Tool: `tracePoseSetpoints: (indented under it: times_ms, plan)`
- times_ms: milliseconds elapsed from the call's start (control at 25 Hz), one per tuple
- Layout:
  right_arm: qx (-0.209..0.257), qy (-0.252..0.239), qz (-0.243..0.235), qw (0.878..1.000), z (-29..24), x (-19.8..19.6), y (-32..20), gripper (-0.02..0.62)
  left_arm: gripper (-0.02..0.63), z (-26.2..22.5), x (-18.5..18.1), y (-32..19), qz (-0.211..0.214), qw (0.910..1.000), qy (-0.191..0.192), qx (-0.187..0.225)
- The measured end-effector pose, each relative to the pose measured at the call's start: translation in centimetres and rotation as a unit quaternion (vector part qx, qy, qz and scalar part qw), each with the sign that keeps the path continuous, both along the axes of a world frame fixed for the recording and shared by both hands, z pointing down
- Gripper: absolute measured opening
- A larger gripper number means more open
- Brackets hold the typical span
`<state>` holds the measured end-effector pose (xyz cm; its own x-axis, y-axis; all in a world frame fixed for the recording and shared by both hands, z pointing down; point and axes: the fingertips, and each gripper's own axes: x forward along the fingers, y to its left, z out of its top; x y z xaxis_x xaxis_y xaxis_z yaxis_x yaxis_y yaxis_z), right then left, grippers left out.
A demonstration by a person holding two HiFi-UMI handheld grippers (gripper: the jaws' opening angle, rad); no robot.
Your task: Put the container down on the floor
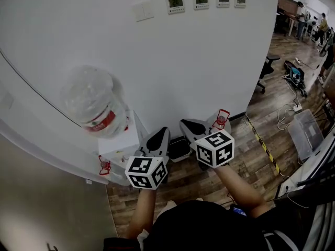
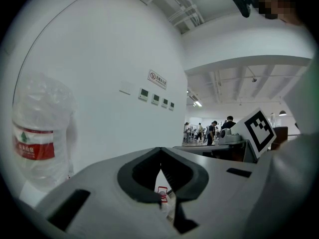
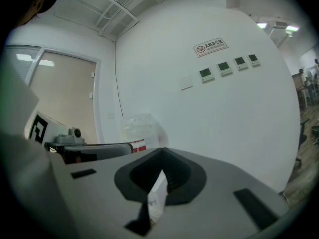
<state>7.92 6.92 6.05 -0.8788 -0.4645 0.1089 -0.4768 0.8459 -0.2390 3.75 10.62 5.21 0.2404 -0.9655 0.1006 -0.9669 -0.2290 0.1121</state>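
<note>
A large clear water jug (image 1: 96,102) with a red-and-white label stands on a white dispenser (image 1: 121,144) against the wall; the jug (image 2: 37,131) is at the left of the left gripper view, and the jug (image 3: 139,129) shows behind the jaws in the right gripper view. My left gripper (image 1: 161,133) is right of the dispenser, apart from the jug, jaws shut with nothing seen between them. My right gripper (image 1: 189,124) is beside it, pointing at the wall, also shut and empty. A small red-framed piece (image 2: 162,193) shows below the left jaws.
A white wall (image 1: 199,61) with several small panels (image 1: 204,0) stands right ahead. A dark low object (image 1: 179,149) sits on the wood floor between the grippers. A red piece (image 1: 222,118) is by the right gripper. Cables, a chair (image 1: 268,69) and people are far right.
</note>
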Motion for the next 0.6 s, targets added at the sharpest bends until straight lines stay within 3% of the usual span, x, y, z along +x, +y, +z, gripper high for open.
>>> tracePoseSetpoints:
  times_ms: [600]
  plan:
    - [0.003,-0.003,0.009,1.0,-1.4,-4.0,1.8,0.029,0.014,-1.4,-4.2,1.7,0.011,0.9999,0.006,0.009]
